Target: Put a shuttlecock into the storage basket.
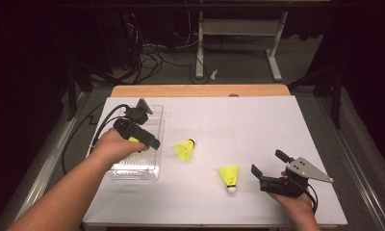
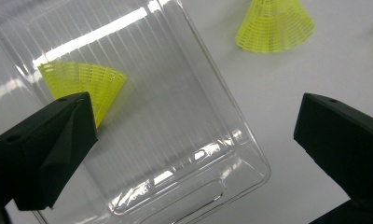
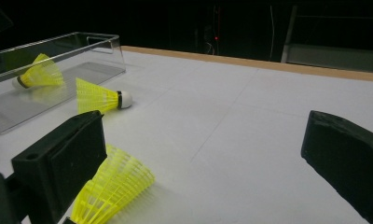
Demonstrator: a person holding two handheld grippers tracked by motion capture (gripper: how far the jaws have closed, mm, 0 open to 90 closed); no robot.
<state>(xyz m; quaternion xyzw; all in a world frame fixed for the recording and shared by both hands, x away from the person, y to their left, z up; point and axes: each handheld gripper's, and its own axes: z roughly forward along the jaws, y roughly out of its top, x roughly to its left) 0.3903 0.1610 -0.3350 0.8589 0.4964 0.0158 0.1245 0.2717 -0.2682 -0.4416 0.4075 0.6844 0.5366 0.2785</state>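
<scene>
Shuttlecocks, three, yellow: one [image 2: 82, 86] lay inside clear tray [image 1: 154, 126] at left of surface [image 1: 258, 125]; one [image 1: 185, 148] lay just right of tray; one [image 1: 229, 177] lay near front edge, cork toward the person, skirt away. Left claw [image 2: 189, 140] hung over tray w/ jaws apart, nothing between. Right claw [image 1: 266, 168] rested w/ jaws apart, just right of front shuttlecock, so right hand was nearer; next grasp prob. across its skirt.
</scene>
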